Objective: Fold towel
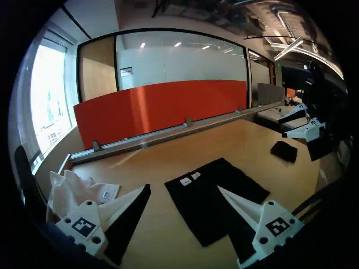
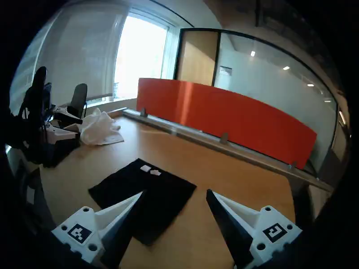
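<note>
Left gripper (image 1: pixel 183 187) hanging over a black towel (image 1: pixel 197 206) on the counter (image 1: pixel 179 148), fingers spread apart.
A white cloth (image 1: pixel 72 188) is lying crumpled at the left, a small dark folded cloth (image 1: pixel 284 151) is sitting far right near the right gripper (image 1: pixel 287 127), and an orange divider (image 1: pixel 161 107) is standing behind.
</note>
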